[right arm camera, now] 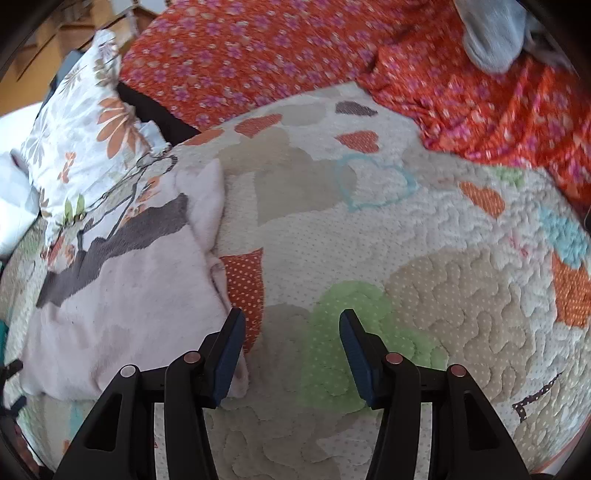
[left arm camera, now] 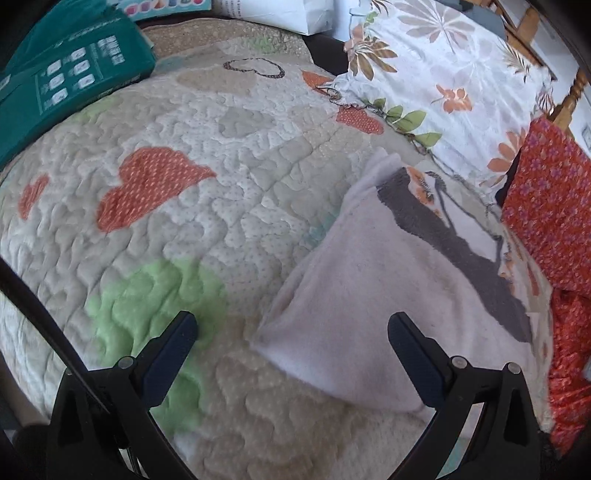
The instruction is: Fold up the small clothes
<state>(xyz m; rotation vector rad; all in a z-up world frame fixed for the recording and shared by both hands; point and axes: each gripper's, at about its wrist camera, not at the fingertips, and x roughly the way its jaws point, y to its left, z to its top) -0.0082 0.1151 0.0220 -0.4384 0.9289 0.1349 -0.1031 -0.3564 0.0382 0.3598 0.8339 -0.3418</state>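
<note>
A small pale pink fleece garment (left arm camera: 373, 280) with a dark grey band lies flat on the quilted bedspread (left arm camera: 229, 173). In the left wrist view my left gripper (left arm camera: 291, 328) is open, and the garment's near left corner lies between its fingers without being pressed. In the right wrist view the same pink garment (right arm camera: 133, 295) lies to the left. My right gripper (right arm camera: 291, 325) stands open over the quilt, its left finger (right arm camera: 231, 347) at the garment's right edge. Nothing is held by either gripper.
A floral pillow (left arm camera: 439, 62) lies beyond the garment. A red flowered cloth (right arm camera: 295, 55) covers the far side of the bed, with a grey-blue item (right arm camera: 491, 29) on it. A teal package (left arm camera: 62, 85) sits at the quilt's far left.
</note>
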